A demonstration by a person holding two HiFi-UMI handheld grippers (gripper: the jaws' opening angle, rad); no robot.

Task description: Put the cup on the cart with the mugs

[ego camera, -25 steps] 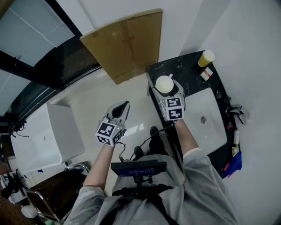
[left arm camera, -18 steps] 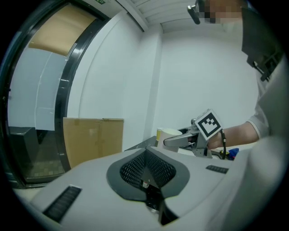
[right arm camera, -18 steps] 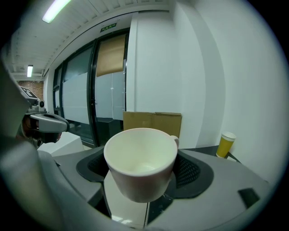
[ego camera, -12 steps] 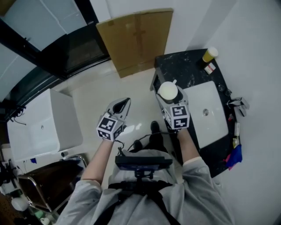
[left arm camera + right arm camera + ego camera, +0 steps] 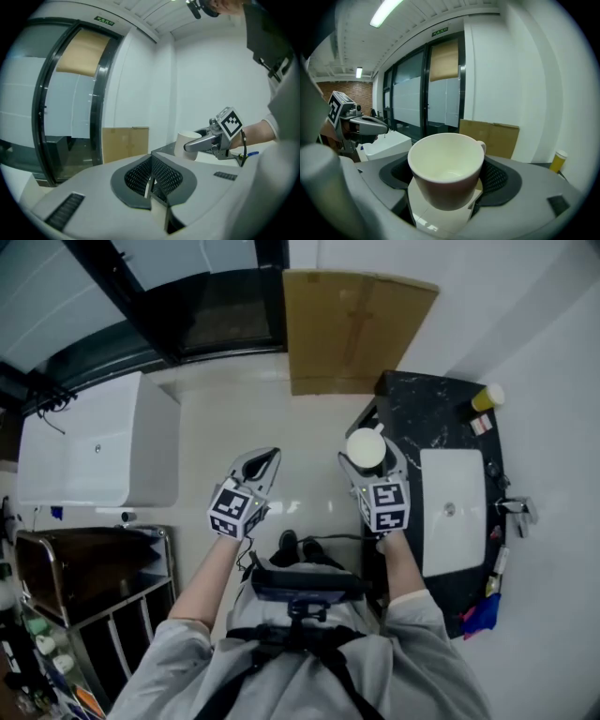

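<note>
Glossy pale floor; black marbled counter on my right; flat brown cardboard sheet against the wall. My right gripper has its fingers clamped on the smooth white cup, upright and empty, by the counter's edge. My left gripper has its fingers together, holding nothing.

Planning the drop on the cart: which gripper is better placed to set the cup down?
Right. The right gripper already clamps the white cup upright between its jaws. The left gripper is shut and empty, though the cart lies on its side.
</note>
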